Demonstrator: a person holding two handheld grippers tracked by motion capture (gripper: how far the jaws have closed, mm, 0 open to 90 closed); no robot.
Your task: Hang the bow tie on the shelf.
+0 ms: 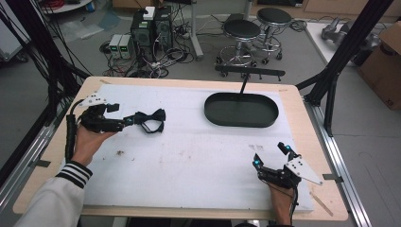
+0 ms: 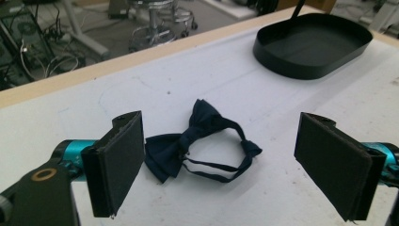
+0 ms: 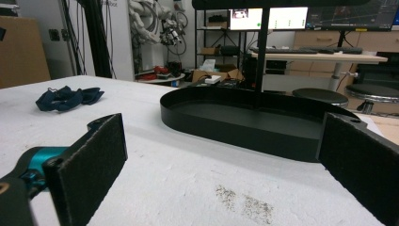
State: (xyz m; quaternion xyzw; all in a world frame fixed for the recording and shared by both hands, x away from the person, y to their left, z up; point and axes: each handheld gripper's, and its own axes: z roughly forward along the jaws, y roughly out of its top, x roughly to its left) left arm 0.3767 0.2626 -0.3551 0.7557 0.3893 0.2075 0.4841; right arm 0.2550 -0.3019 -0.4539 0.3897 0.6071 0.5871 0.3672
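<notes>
A dark navy bow tie (image 1: 150,120) lies on the left part of the white table cover, its strap looped out to one side. My left gripper (image 1: 126,121) is open just to its left. In the left gripper view the bow tie (image 2: 197,141) lies on the cover between and just ahead of the wide-apart pads (image 2: 120,160), touching neither. A black oval tray (image 1: 241,124) stands empty at the back right. My right gripper (image 1: 269,155) rests open near the front right, holding nothing. It faces the tray (image 3: 244,127), with the bow tie (image 3: 68,99) far off to its left.
The white cover (image 1: 189,161) has small dirt smudges (image 3: 244,202) near the right gripper. A black stand (image 1: 249,72) rises behind the tray. Black frame posts (image 1: 345,47) flank the table. Stools (image 1: 242,30), computer boxes (image 1: 151,28) and cables lie on the floor beyond.
</notes>
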